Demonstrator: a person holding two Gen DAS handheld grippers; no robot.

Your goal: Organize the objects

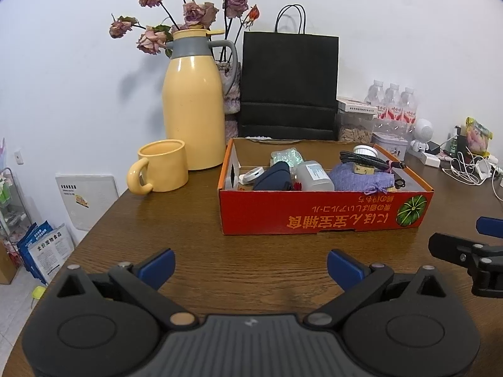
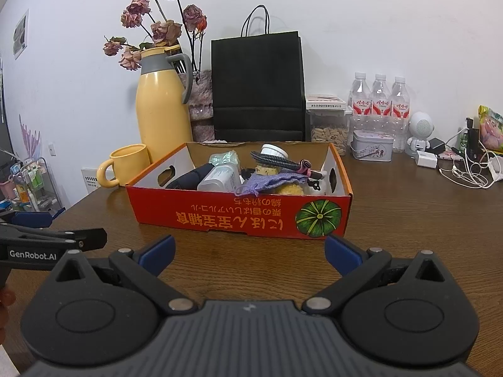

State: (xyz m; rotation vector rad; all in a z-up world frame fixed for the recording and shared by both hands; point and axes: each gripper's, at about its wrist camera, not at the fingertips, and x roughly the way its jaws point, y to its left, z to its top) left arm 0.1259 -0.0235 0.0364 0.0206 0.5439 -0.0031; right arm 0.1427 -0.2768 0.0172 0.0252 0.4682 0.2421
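Box (image 1: 323, 212), red cardboard and open-topped, sits mid-bench (image 1: 188, 251), crammed with small things. Behind the box stands a black bag (image 1: 289, 84); behind its left corner a yellow jug (image 1: 191, 106) holds dried roses, with a yellow mug (image 1: 163, 166) left of the box. Inside the box lie a purple pouch (image 1: 361, 179), a white bottle (image 1: 314, 176) and a black cable (image 1: 367, 158). Both claws, left (image 1: 251, 267) and right (image 2: 249, 256), hover before the box, spread wide and empty.
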